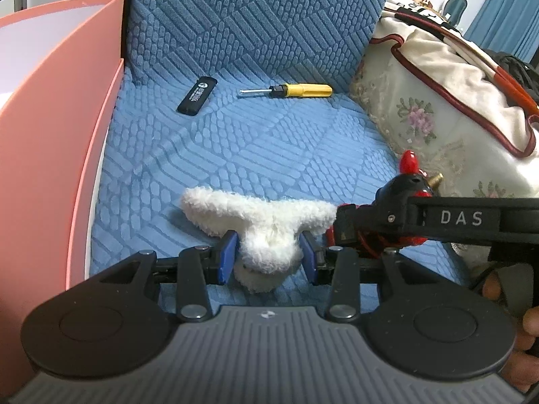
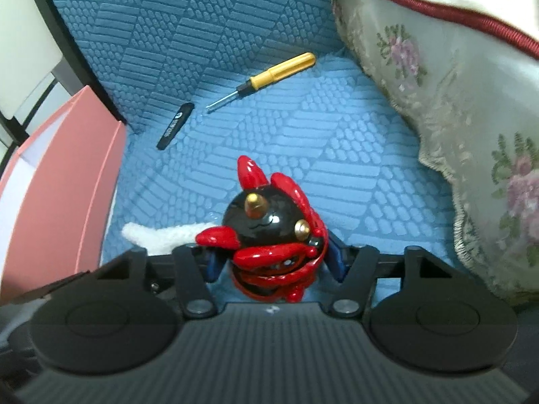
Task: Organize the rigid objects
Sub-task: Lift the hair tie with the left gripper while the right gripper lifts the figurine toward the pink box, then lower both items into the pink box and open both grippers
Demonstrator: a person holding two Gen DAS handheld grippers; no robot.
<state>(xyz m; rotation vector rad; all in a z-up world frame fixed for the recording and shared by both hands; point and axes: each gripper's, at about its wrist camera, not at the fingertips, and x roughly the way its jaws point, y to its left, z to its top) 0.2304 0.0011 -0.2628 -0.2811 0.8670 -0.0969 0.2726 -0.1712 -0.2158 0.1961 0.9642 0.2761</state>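
My left gripper (image 1: 268,256) is shut on a white fluffy plush piece (image 1: 259,222), held low over the blue seat cushion (image 1: 235,155). My right gripper (image 2: 273,262) is shut on a glossy black and red horned figurine (image 2: 269,225); the figurine also shows at the right of the left wrist view (image 1: 404,185). A yellow-handled screwdriver (image 1: 293,90) (image 2: 269,75) and a black lighter (image 1: 197,96) (image 2: 175,125) lie on the cushion near the backrest.
A pink open box (image 1: 67,107) (image 2: 74,175) stands at the left edge of the seat. A floral cream pillow (image 1: 438,107) (image 2: 454,84) fills the right side. The quilted blue backrest (image 1: 252,17) rises behind.
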